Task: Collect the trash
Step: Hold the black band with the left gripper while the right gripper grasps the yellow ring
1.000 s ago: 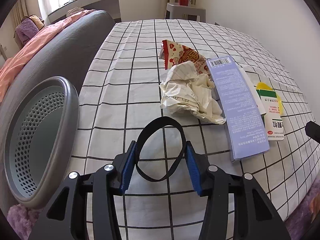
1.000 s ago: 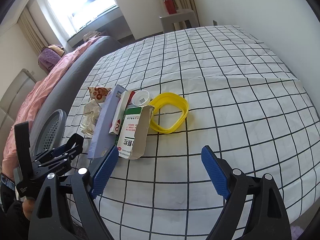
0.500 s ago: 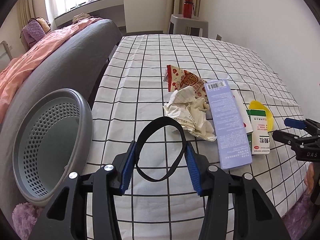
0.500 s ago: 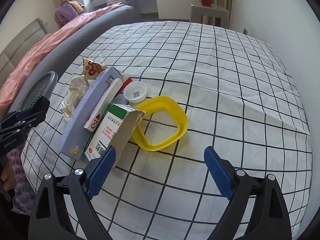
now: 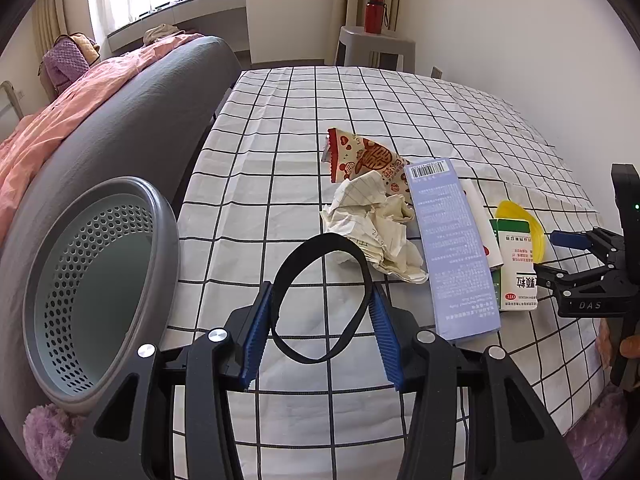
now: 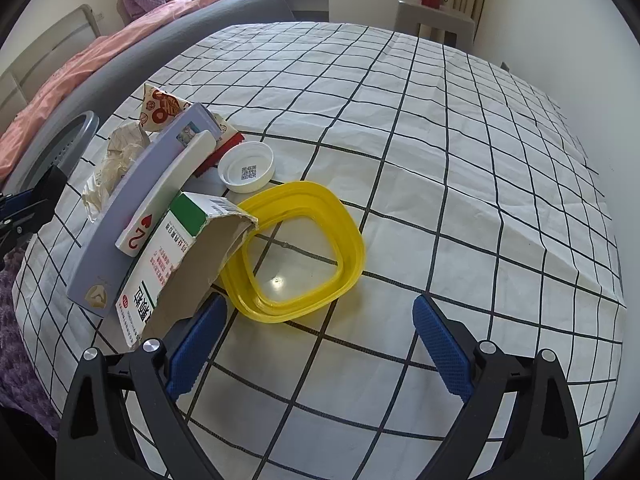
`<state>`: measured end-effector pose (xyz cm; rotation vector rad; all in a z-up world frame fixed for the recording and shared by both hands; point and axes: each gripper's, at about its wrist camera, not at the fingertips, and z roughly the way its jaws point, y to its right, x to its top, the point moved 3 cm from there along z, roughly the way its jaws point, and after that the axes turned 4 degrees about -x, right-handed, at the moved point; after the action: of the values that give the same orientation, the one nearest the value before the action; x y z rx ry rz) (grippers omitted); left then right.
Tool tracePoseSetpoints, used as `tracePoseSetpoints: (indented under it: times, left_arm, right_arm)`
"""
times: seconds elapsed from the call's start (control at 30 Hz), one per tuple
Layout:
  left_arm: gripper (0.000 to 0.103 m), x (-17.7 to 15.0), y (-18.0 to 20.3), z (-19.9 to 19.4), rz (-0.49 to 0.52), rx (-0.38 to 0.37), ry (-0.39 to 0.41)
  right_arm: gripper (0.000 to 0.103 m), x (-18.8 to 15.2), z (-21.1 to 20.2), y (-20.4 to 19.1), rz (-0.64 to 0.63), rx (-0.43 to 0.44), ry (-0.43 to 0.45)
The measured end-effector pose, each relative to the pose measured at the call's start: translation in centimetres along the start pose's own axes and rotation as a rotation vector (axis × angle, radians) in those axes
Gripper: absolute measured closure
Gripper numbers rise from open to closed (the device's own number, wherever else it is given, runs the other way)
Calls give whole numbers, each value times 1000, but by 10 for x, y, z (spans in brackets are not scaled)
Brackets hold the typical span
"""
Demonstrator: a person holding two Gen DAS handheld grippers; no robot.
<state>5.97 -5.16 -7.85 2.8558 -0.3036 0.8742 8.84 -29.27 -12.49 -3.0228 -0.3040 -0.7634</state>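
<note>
My left gripper (image 5: 320,308) is shut on a black ring (image 5: 316,242), held above the checked cloth. To its left stands a grey perforated basket (image 5: 92,292). Ahead lie crumpled paper (image 5: 376,232), a red snack wrapper (image 5: 368,160), a lavender box (image 5: 452,240) and a green-and-white carton (image 5: 516,264). My right gripper (image 6: 320,308) hangs over the near edge of a yellow ring (image 6: 356,248). Its jaws are opening and the pads touch nothing. A white cap (image 6: 246,172) and a white card box (image 6: 168,196) lie beside the yellow ring.
The checked cloth (image 6: 440,140) covers a table that drops off at the near edge, over a purple rug (image 5: 592,440). A grey sofa back (image 5: 132,128) with a pink blanket runs along the left. A stool with a red bottle (image 5: 375,8) stands at the far wall.
My right gripper has rolled, sunk and come closer to the yellow ring, and its jaws have widened. The left gripper still holds the black ring.
</note>
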Motion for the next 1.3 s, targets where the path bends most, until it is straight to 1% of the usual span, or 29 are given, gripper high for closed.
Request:
tracePoseSetpoints:
  times: [0.23,0.4,0.47,0.53,0.63,0.73,0.9,1.13,1.23,1.3]
  left_arm:
    - [56,-2,1,1,1,4,-2]
    - [56,-2,1,-1,0,6,0]
    - [56,-2,1,-1,1,6,1]
    - [56,-2,1,-2,0,5,3]
    - [56,-3,1,-4,-3,4,3]
    - [56,-4,0,-6,-8,0,7]
    - [56,-5,-3,-14,-17,-6,25]
    - [56,-8,-15,-26,-43,-3,52]
    - [56,-10,-23,-30,-52,3,60]
    - [56,-11,-28,-33,-59,9,65]
  right_arm:
    - [11,10,12,-6,-41,-14,9]
    - [10,17,15,-11,-64,-19,32]
    - [13,18,15,-13,-71,-10,36]
    - [18,18,14,-16,-78,-2,44]
    - [31,17,11,-19,-82,6,51]
    - [31,15,9,-18,-77,-6,55]
    - [32,11,4,-2,7,-8,55]
    - [32,8,-20,25,173,-88,113]
    - [32,5,-30,25,210,-117,134]
    - [32,1,-36,20,230,-113,147]
